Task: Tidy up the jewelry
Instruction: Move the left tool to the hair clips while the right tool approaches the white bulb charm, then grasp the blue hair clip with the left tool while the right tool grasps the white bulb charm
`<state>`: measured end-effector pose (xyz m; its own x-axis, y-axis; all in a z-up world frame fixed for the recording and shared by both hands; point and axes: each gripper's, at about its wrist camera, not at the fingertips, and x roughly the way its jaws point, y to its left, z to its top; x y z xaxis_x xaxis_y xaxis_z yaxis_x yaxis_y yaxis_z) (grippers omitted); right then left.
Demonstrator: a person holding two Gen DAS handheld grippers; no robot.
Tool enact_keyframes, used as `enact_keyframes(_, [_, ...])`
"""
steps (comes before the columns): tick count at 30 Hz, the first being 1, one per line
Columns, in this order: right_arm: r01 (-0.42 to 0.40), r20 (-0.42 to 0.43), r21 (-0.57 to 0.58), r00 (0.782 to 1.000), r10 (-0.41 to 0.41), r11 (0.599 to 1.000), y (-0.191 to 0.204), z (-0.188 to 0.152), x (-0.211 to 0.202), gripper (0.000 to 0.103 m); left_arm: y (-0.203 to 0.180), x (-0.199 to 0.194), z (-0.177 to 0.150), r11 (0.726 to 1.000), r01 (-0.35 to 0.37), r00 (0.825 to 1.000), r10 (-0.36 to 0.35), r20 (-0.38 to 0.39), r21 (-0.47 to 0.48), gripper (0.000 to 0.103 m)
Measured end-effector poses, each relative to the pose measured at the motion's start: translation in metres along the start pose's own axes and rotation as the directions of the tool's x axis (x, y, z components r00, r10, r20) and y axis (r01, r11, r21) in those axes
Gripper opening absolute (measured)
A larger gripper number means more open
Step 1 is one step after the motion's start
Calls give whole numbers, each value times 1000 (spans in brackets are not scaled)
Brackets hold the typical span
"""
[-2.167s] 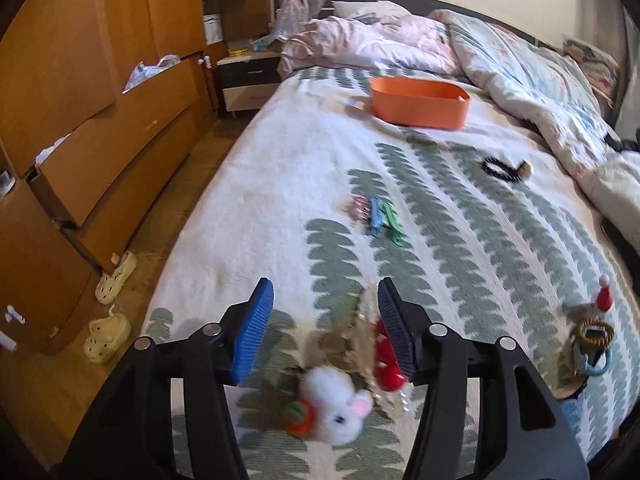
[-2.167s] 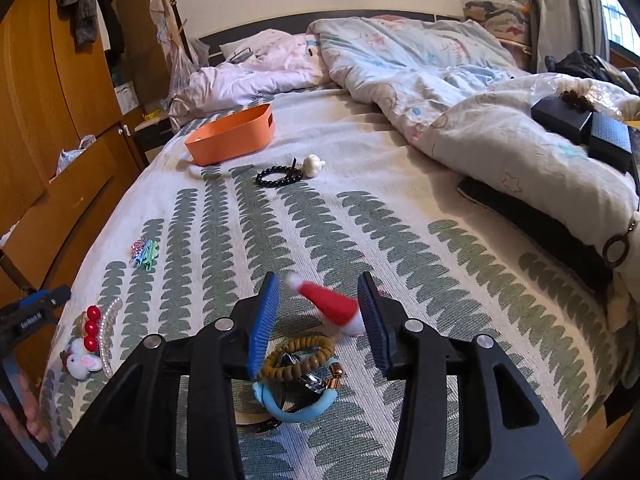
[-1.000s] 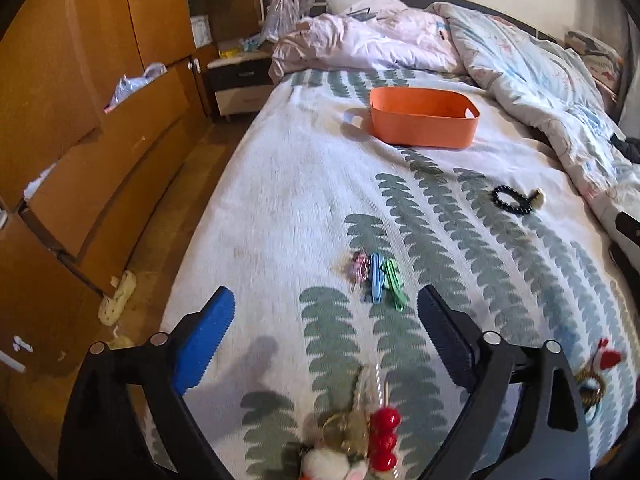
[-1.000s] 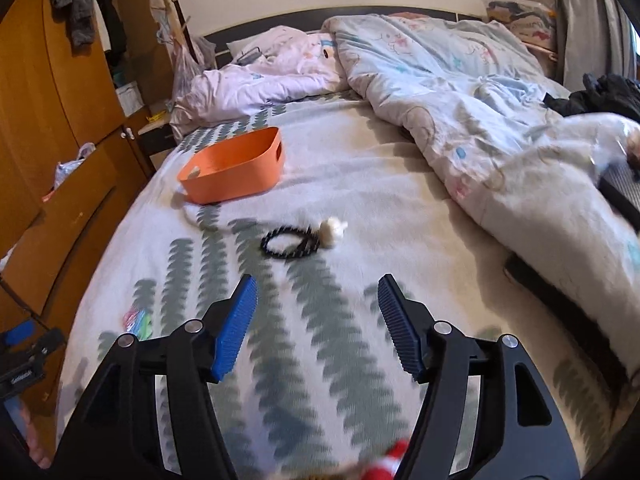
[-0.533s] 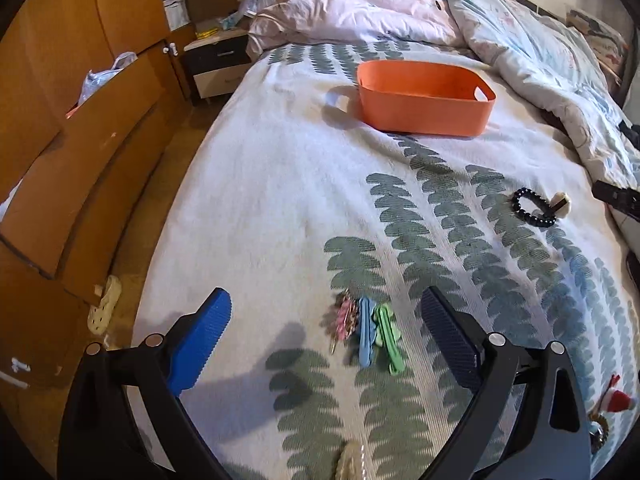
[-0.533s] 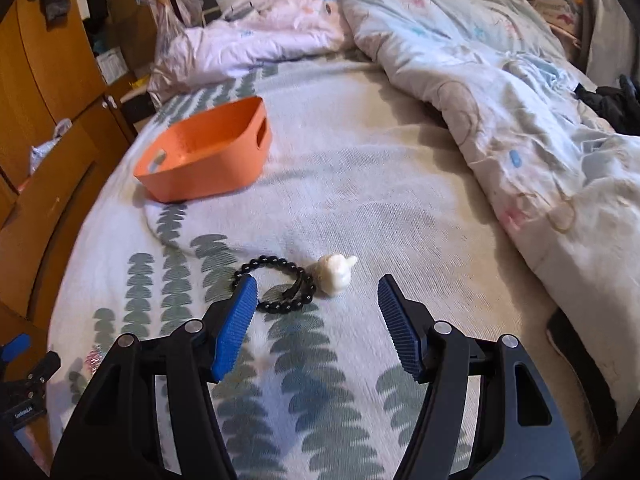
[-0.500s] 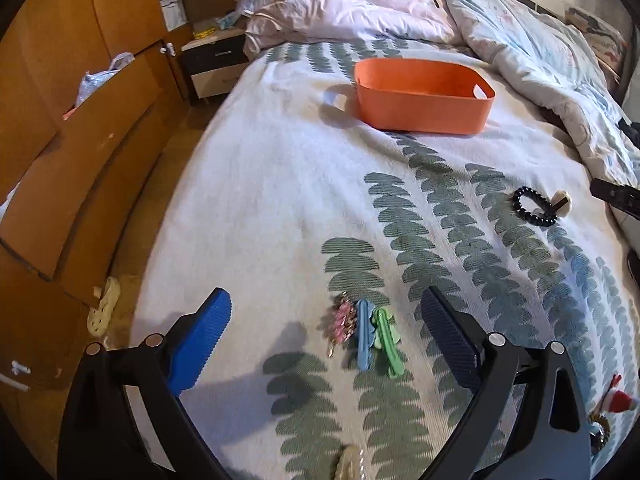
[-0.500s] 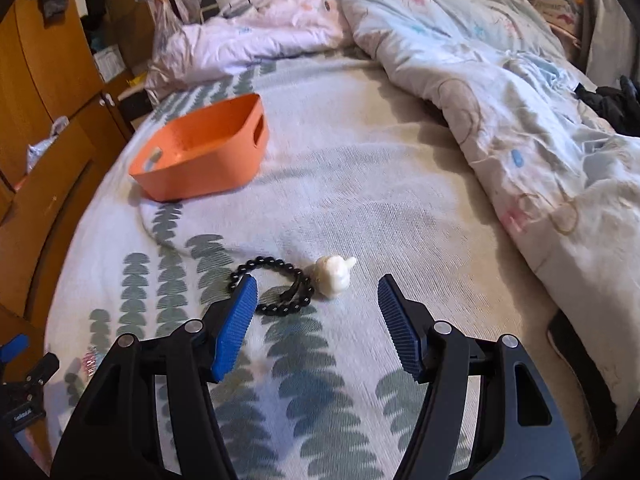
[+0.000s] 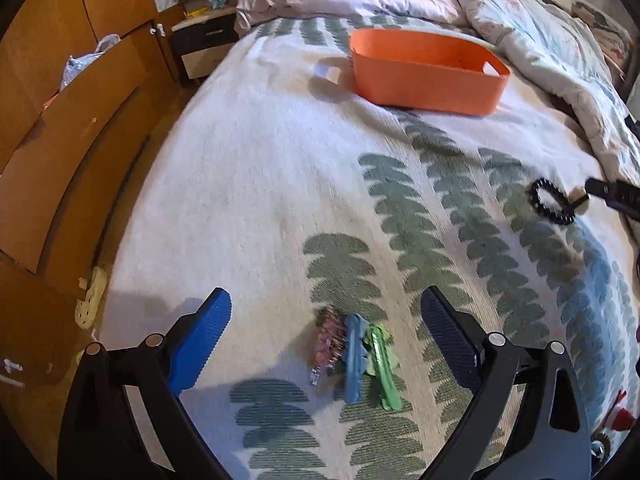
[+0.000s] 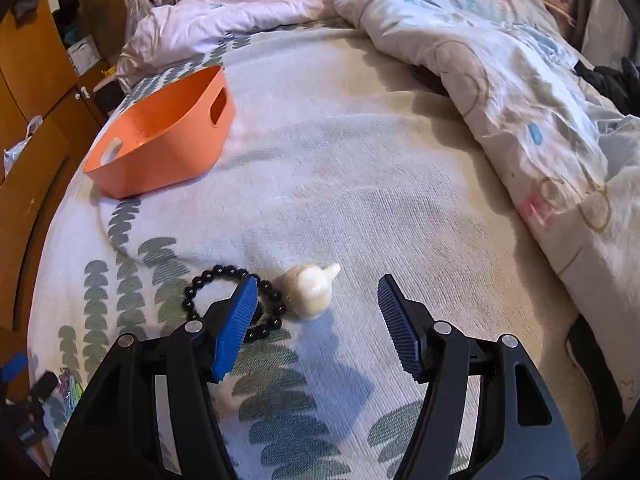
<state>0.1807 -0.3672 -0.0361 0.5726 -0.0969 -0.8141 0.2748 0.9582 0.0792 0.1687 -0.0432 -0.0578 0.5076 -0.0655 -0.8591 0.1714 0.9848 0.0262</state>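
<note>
Right gripper (image 10: 316,320) gapes empty over white charm (image 10: 310,290).

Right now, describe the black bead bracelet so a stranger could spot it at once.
Start at the orange basket on the leaf-patterned bedspread and come toward the near edge of the bed. There a ring of glossy black beads, the black bead bracelet, lies flat beside a cream-white charm. It is the only dark loop; the hair clips are pastel bars.

Bed (image 9: 256,184) with a white, green-leaf-patterned cover

On it lie an orange bin (image 9: 424,76), a black bead bracelet (image 10: 232,304) with cream charm (image 10: 310,290), three hair clips (image 9: 354,356), and a rumpled duvet (image 10: 520,92).
</note>
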Motion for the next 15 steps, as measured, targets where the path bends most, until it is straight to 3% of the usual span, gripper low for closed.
enact_keyframes(15, [-2,-40,-2,999,2,1000,2,3,33,66,-18,25,-1,999,-1,992,7,-123,50,94])
